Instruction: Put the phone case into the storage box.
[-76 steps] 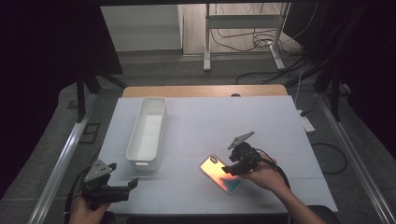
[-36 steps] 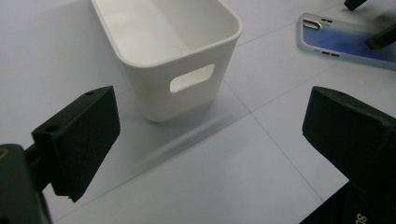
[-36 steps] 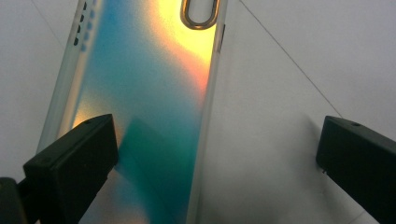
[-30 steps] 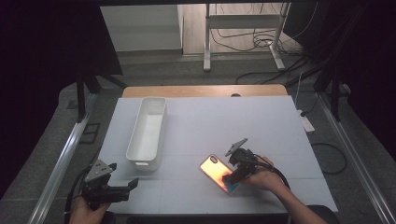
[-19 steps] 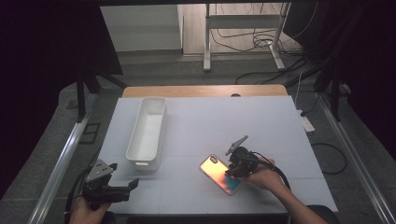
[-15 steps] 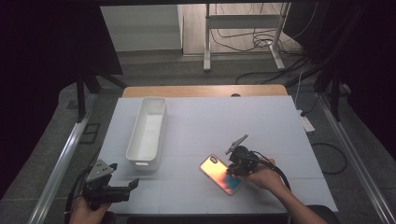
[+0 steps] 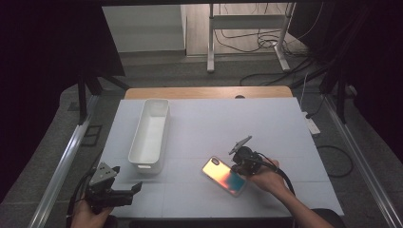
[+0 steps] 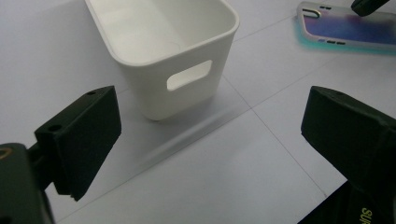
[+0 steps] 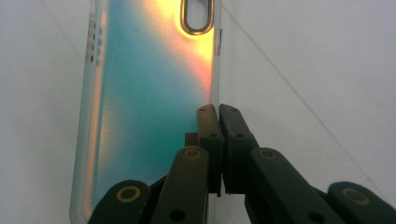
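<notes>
The flat phone case with an iridescent orange-to-teal back and clear rim (image 7: 224,175) lies on the white surface (image 7: 247,123), in the near half, a little right of the middle. The right tongs (image 7: 240,164) stand at its right long edge. In the right gripper view the two black jaws of the right tongs (image 9: 217,111) are pressed together on the thin side rim of the case (image 9: 140,93), about halfway down its length, with the camera cut-out further away.

The left tongs (image 7: 130,190) are at the near left corner of the surface, with the jaws wide apart and nothing between them. They point toward the long white plastic bin with a handle slot (image 8: 168,51), which stands upright to the left of the case.
</notes>
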Motion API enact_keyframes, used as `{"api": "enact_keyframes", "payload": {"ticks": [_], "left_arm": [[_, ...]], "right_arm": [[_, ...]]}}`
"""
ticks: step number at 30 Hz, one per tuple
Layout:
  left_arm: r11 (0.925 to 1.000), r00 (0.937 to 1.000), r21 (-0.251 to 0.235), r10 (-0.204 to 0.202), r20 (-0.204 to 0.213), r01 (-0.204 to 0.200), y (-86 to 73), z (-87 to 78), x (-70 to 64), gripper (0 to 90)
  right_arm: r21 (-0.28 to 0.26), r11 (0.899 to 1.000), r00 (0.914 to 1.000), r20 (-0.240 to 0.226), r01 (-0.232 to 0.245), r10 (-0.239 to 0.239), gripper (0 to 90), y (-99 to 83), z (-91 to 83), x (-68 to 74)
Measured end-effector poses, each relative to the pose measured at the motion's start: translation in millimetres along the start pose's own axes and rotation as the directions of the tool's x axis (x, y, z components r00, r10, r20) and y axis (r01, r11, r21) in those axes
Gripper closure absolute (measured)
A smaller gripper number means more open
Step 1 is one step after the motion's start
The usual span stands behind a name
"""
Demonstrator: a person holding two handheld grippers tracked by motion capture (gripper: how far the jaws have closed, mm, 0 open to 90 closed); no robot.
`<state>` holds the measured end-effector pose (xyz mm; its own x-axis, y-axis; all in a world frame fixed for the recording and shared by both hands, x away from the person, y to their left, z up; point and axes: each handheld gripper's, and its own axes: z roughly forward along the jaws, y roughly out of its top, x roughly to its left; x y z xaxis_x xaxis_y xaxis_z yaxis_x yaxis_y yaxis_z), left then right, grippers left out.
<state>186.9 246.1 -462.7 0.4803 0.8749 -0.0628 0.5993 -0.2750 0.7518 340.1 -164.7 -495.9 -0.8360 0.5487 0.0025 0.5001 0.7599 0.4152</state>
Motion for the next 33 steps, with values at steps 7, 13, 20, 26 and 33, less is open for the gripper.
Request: {"api": "enact_keyframes", "payload": {"ticks": [7, 13, 20, 26, 33], "left_arm": [[1.0, 1.0, -0.003, -0.001, 0.004, 0.001, -0.1, -0.2, 0.2, 5.5], [1.0, 1.0, -0.002, 0.002, 0.002, -0.002, 0.3, -0.1, -0.3, 4.4], [1.0, 0.999, 0.004, -0.008, 0.043, 0.008, 1.0, -1.0, 1.1, 2.5], [0.9999, 0.9974, -0.015, -0.001, 0.073, 0.002, 4.3, -0.6, -1.0, 1.9], [0.9991, 0.9965, -0.024, 0.036, 0.075, -0.034, 11.5, 2.8, -7.7, 0.9]], "right_arm": [[-0.08, 0.997, 1.0, -0.001, -0.005, 0.005, 88.4, 1.4, -12.8, -0.2], [-0.144, 0.99, 1.0, -0.002, 0.004, -0.004, 88.4, 2.6, -24.1, -0.8], [-0.223, 0.975, 0.9999, 0.013, -0.001, 0.004, 88.4, 3.0, -39.0, -0.6], [-0.274, 0.962, 0.9996, 0.027, -0.001, 0.008, 88.4, 3.2, -50.0, 1.6], [-0.302, 0.953, 0.9992, 0.04, 0.005, 0.007, 88.4, 3.8, -55.3, 2.6]]}}
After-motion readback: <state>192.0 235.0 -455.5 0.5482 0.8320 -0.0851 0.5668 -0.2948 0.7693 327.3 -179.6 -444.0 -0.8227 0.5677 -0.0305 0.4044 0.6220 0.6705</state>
